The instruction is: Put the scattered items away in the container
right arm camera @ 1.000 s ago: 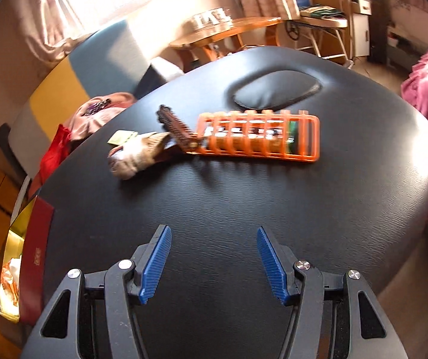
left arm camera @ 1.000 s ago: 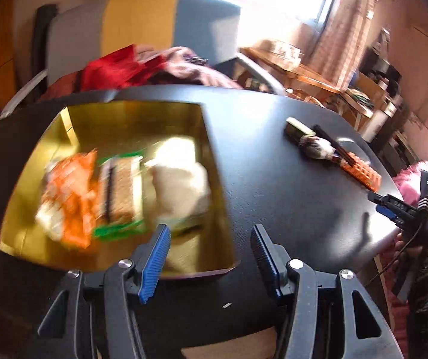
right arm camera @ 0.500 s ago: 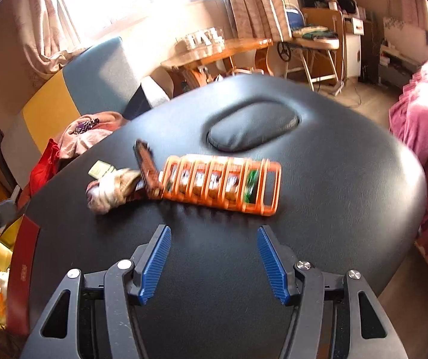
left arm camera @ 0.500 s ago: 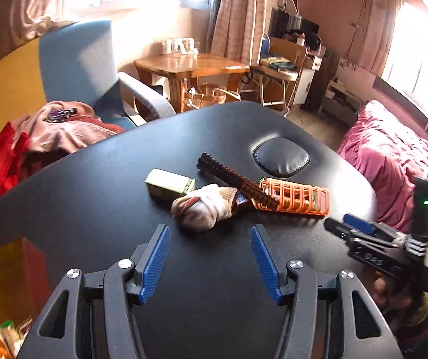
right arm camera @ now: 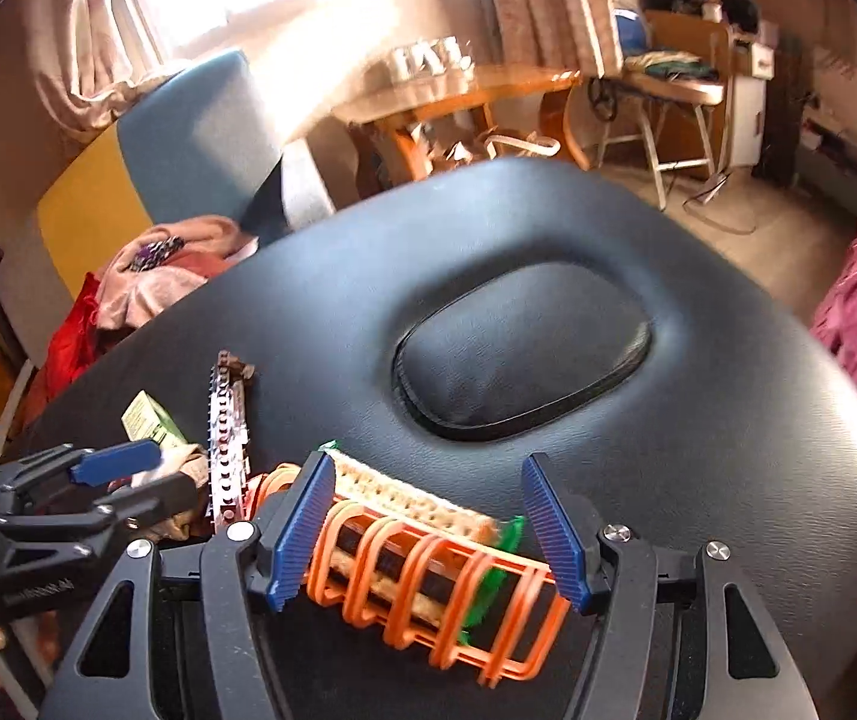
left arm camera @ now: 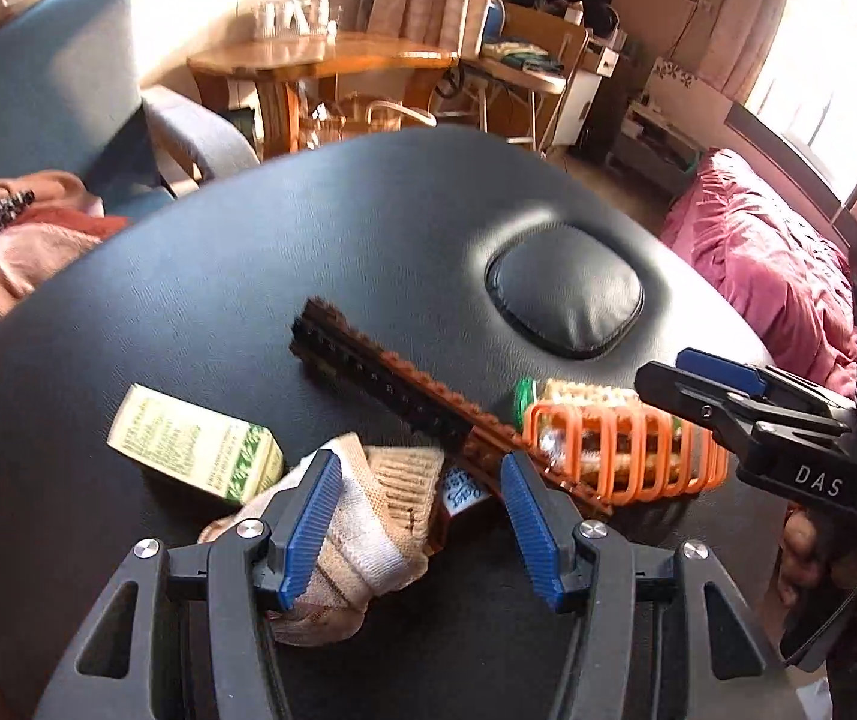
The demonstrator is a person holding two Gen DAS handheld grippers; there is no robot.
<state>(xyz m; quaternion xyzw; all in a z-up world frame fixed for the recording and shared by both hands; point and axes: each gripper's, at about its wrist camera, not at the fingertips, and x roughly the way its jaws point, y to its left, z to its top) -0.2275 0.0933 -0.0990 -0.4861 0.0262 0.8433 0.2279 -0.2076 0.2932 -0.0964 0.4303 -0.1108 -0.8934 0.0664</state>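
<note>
My left gripper (left arm camera: 419, 516) hangs open over a rolled beige sock (left arm camera: 392, 480), which lies between its fingers and partly behind the left one. A green-and-white box (left arm camera: 194, 450) lies to the sock's left. A long brown studded strip (left arm camera: 380, 384) runs from the sock toward the orange wire cage (left arm camera: 620, 450), which holds a cracker packet. My right gripper (right arm camera: 428, 516) straddles that cage (right arm camera: 428, 576). Its jaws are opening, and the right pad stands clear of the cage. Each gripper shows in the other's view: right gripper (left arm camera: 668, 372), left gripper (right arm camera: 170, 471). The container is out of both views.
The items lie on a black padded table (left arm camera: 308, 240) with an oval cushion plug (left arm camera: 566, 294) behind them. An armchair with piled clothes (left arm camera: 26, 240) stands at the far left, a pink bedcover (left arm camera: 776, 276) at the right, and a wooden table (left arm camera: 320, 60) beyond.
My left gripper swung right from the golden tin to the scattered pile and now has the sock between its fingers. My right gripper moved forward onto the orange cage and opened a little wider.
</note>
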